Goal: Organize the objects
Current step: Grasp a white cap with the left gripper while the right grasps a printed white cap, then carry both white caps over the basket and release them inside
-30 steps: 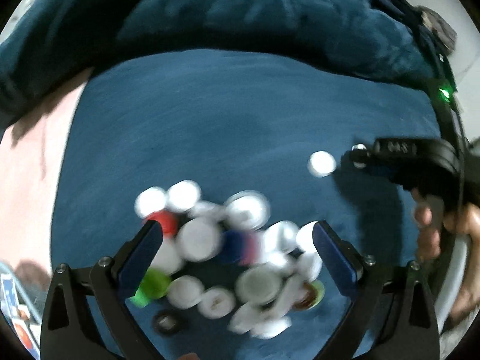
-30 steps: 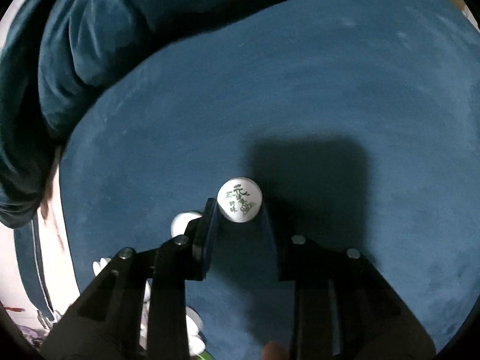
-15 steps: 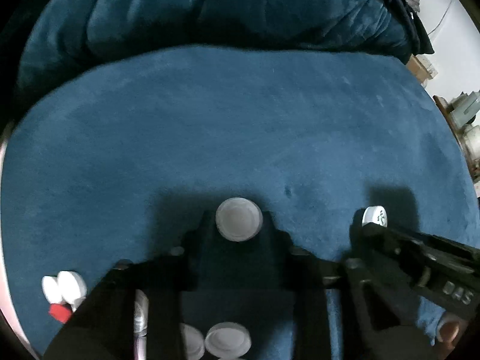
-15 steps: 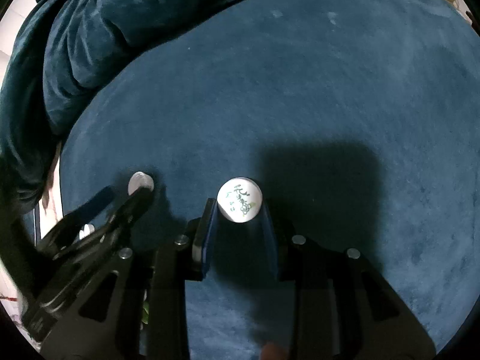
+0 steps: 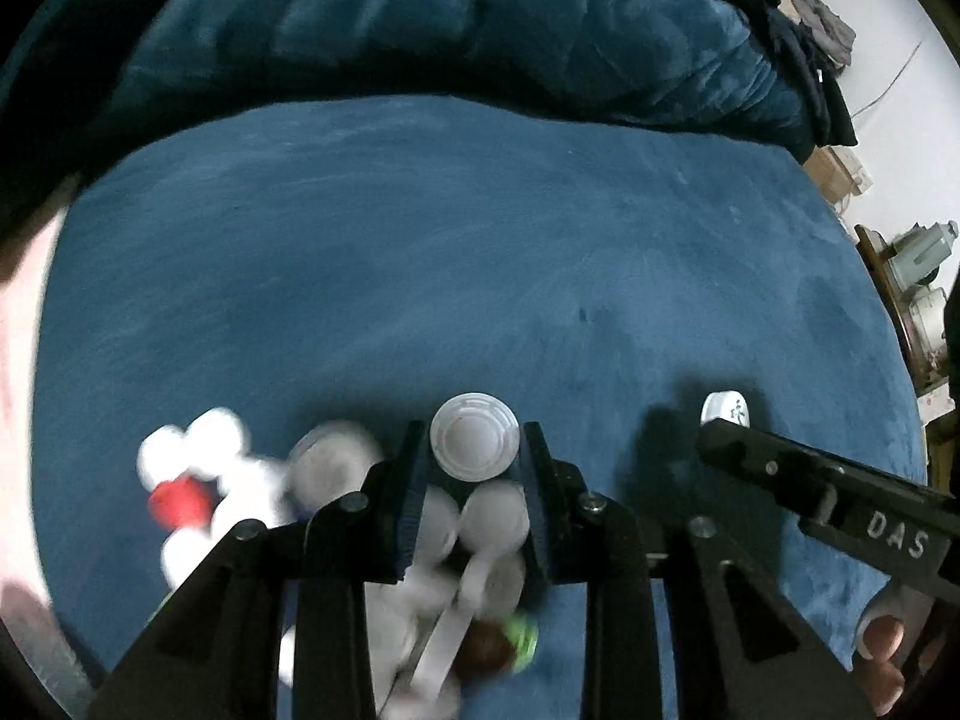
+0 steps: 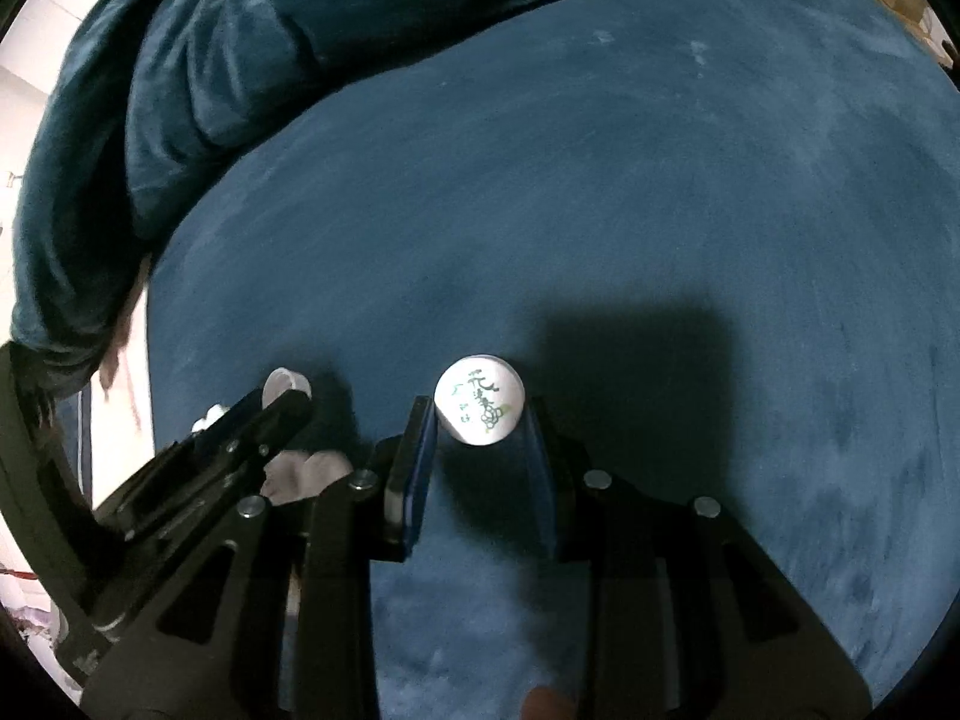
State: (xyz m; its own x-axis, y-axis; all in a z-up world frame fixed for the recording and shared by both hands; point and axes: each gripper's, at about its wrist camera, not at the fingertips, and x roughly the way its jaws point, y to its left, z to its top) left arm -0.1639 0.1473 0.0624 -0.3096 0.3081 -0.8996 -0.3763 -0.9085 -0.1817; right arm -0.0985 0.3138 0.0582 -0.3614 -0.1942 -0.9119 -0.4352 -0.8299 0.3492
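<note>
Left wrist view: left gripper w/ fingers narrow, clamped on plain white cap, lifted over blurred pile of caps, mostly white, one red cap at pile's left, sth green at bottom. Pile sits low-left on blue blanket; blanket's left edge close beside pile, pale floor strip past it. Wide bare stretch of blanket ahead and to right, up to rumpled quilt at far side. Right edge of blanket meets boxes and clutter, too small to tell. Right gripper enters from right, tip near center-right, pinching printed cap; person's hand on its handle at lower right.

Right wrist view: right gripper fingers narrow, gripping white cap w/ green print, held above blanket, shadow just beyond. Left gripper just to left, apart from right one, its cap at tip. Few pale caps below it near blanket's left edge. Open blanket ahead and right, quilt bunched along upper left.
</note>
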